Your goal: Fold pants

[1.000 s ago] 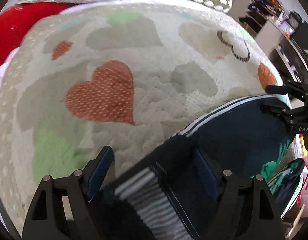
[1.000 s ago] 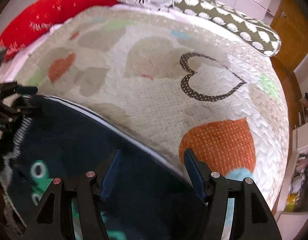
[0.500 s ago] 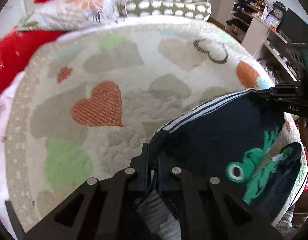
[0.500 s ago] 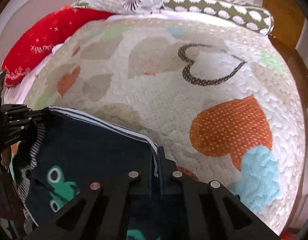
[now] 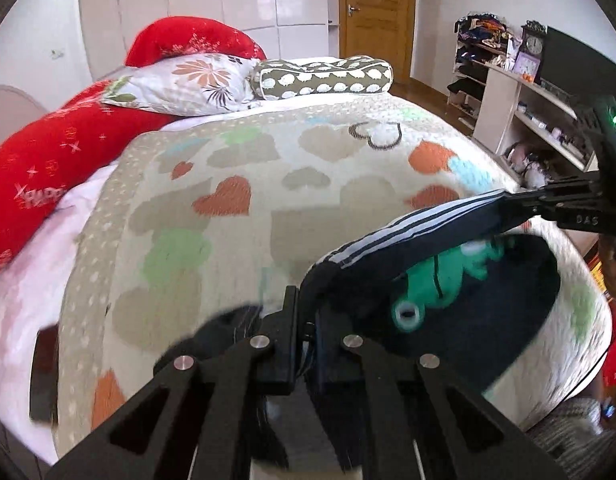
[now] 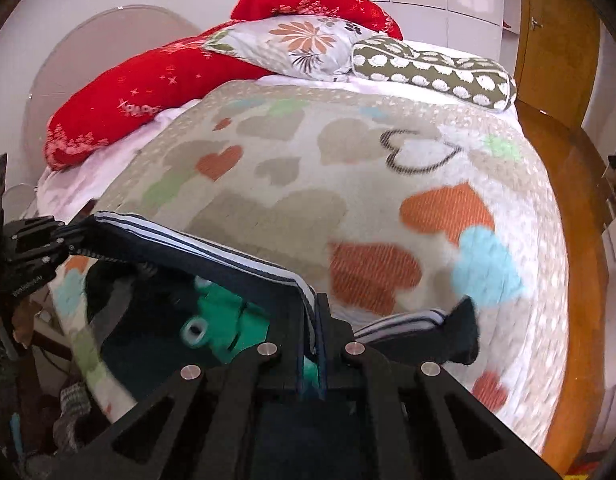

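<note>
One pair of navy pants (image 5: 448, 240), lifted over the bed (image 5: 268, 184). Two tools: left tool (image 5: 304, 320) and right tool (image 6: 314, 332) each pinching its striped edge. Three pillows (image 5: 180, 84) at headboard.

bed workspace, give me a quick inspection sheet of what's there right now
surface: cream quilted bedspread with coloured hearts, rumpled.
job's things: dark navy pants with white side stripes and a green frog print, striped edge lifted off the bed between both tongs.
clutter: red pillow, floral pillow, olive spotted bolster at the head end.
grippers: left tongs shut on the pants; right tongs shut on the pants.
cables: nothing seen.
surroundings: wooden door, white shelf unit with a clock, white wardrobe.
</note>
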